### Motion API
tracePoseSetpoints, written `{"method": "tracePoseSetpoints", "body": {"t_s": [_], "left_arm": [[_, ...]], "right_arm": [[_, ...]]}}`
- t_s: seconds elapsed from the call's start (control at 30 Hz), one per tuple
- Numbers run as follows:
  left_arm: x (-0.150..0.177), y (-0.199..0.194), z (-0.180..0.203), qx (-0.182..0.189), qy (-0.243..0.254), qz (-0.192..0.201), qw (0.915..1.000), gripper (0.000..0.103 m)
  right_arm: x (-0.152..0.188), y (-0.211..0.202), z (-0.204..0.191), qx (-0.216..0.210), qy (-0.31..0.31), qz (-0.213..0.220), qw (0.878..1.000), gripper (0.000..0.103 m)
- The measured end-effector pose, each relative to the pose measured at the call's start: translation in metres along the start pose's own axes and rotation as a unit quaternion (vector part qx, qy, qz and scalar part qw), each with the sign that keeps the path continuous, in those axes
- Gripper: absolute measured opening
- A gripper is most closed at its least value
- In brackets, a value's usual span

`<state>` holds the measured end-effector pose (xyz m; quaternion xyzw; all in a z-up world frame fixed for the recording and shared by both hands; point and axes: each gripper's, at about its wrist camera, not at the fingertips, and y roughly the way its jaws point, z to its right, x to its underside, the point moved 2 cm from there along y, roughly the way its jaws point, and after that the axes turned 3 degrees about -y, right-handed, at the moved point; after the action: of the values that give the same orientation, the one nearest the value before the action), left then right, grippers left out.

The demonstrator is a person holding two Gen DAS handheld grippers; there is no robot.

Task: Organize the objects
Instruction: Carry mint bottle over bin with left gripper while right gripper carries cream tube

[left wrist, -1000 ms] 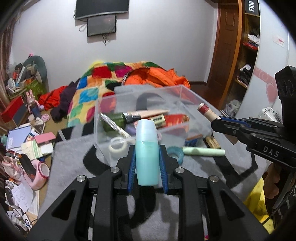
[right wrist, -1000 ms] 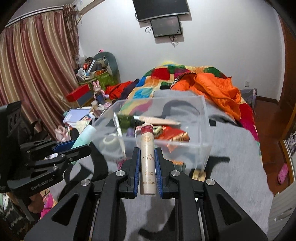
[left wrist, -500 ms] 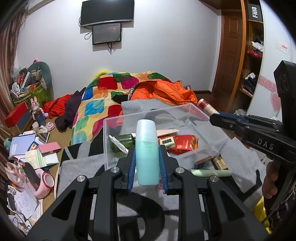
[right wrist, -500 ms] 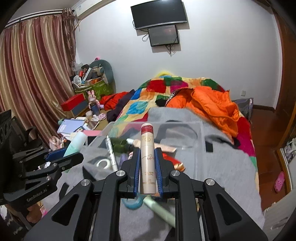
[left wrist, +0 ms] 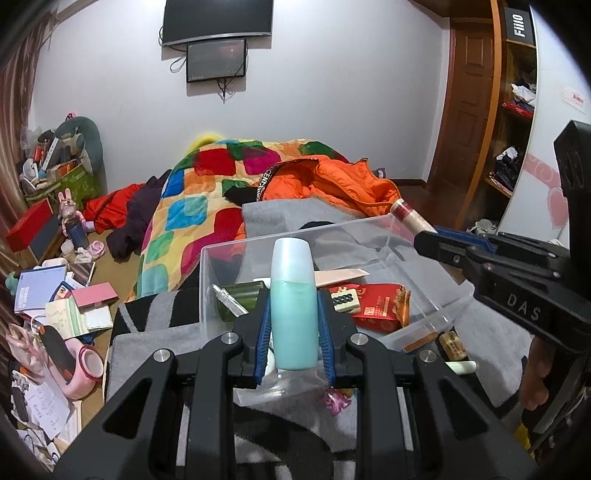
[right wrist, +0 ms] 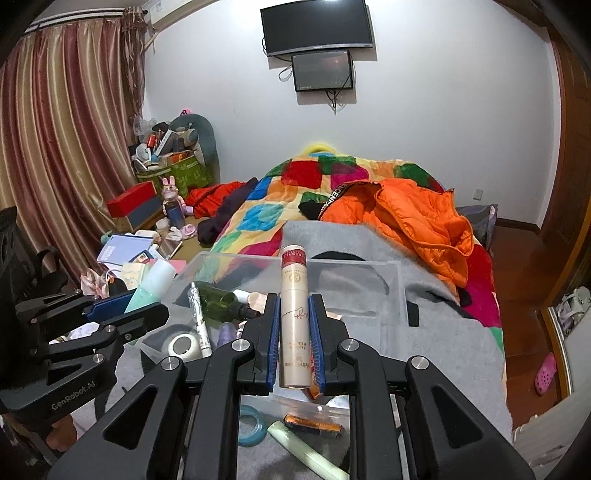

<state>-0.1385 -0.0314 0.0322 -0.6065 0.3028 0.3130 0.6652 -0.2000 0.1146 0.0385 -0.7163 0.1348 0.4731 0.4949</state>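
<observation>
"DAS" stands in pale letters on the black body of the right gripper, off at three o'clock. "GenRobot.AI" runs along the left gripper, at eight o'clock. A black sign up at one o'clock reads "Fiiio". The cream tube carries script too small to read.

A storage bin is sitting on a blanket at the foot of a bed. A roll of tape is lying inside the bin. Books are lying on the floor to the bed's left.
</observation>
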Motion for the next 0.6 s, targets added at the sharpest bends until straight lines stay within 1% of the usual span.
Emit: {"method": "tracePoseSetpoints", "body": {"t_s": [0.17, 0.37, 0.6], "left_arm": [[-0.003, 0.011, -0.004, -0.002, -0.008, -0.009, 0.9999, 0.023], [-0.004, 0.026, -0.01, -0.012, -0.011, -0.022, 0.9996, 0.023], [0.006, 0.044, -0.012, -0.014, -0.01, -0.045, 0.9988, 0.023]], "right_arm": [[0.004, 0.02, 0.005, 0.002, 0.008, -0.025, 1.0, 0.014], [0.01, 0.041, 0.012, -0.008, 0.03, -0.054, 0.998, 0.014], [0.017, 0.056, 0.007, -0.009, 0.021, -0.077, 0.997, 0.014]]}}
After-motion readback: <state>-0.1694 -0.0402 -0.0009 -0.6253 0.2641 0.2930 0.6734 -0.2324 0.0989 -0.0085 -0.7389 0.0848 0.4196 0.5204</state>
